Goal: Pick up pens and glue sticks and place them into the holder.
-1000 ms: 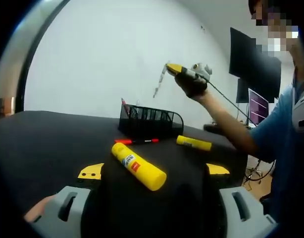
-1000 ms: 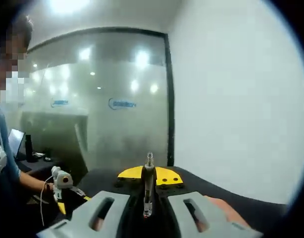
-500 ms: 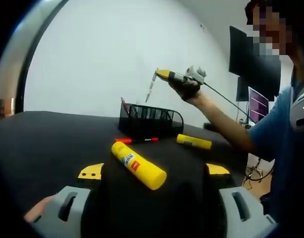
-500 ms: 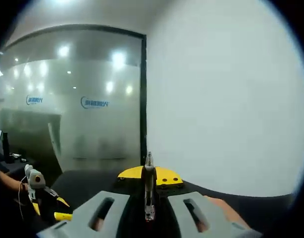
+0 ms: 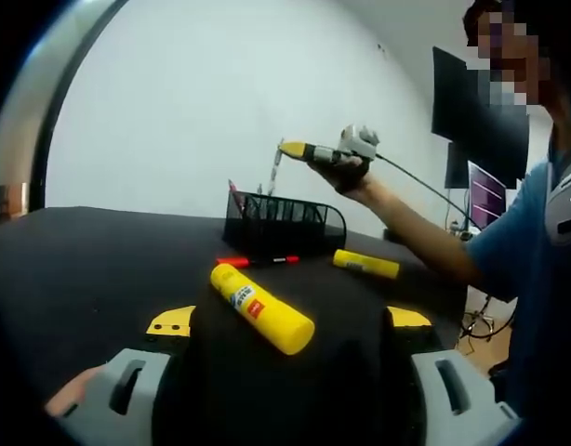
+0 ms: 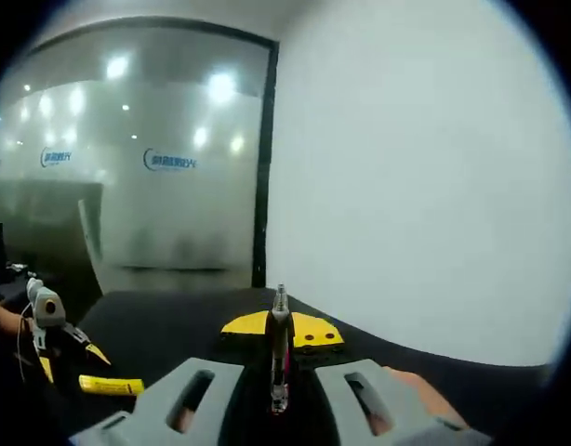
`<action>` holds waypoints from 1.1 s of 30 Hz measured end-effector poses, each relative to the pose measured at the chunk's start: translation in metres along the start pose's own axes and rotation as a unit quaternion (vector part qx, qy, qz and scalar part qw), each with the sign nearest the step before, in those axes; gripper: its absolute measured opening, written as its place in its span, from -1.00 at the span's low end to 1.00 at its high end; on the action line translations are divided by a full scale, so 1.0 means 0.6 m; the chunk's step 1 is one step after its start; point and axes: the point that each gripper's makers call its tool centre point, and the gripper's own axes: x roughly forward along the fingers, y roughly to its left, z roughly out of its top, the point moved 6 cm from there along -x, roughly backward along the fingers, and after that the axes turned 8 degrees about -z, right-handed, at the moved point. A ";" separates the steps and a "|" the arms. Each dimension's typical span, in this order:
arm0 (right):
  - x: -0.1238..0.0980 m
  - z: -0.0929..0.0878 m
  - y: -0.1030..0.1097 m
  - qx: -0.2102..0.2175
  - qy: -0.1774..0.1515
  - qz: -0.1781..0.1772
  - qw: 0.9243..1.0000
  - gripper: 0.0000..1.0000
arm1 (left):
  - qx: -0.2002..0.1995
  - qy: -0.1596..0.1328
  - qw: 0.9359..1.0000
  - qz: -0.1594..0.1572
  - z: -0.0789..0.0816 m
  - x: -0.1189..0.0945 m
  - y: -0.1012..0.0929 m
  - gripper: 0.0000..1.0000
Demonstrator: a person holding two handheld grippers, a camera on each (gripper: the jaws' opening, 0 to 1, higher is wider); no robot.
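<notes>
- Pen (image 6: 280, 358) clamped upright between the right claw's (image 6: 280, 346) closed jaws, tip end pointing away along them.
- In the left gripper view, right claw (image 5: 290, 150) raised above the black mesh holder (image 5: 284, 226), pen (image 5: 274, 174) hanging down from it, lower end just over the holder's rim.
- Long axis near vertical, so a straight drop into the holder looks like the coming move.
- Left claw (image 5: 285, 327) wide open, empty, low over the black surface (image 5: 90, 269).
- Large glue stick (image 5: 260, 308) lying slantwise between its jaws, nearest to the left hand.
- Smaller glue stick (image 5: 365, 265) and red pen (image 5: 257, 262) on the surface beside the holder.
</notes>
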 end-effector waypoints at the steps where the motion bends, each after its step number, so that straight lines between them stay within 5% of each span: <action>1: 0.002 -0.004 0.000 -0.005 0.004 -0.003 1.000 -0.92 | 0.000 0.000 1.000 0.000 -0.001 0.001 -0.002 0.52; 18: -0.008 -0.042 0.010 0.000 0.072 0.015 0.997 -0.91 | -0.001 0.001 1.000 0.002 -0.004 0.005 -0.010 0.51; 33: -0.030 -0.017 0.003 0.004 0.054 0.014 0.998 -0.91 | -0.001 0.005 1.000 0.004 -0.005 0.005 -0.009 0.51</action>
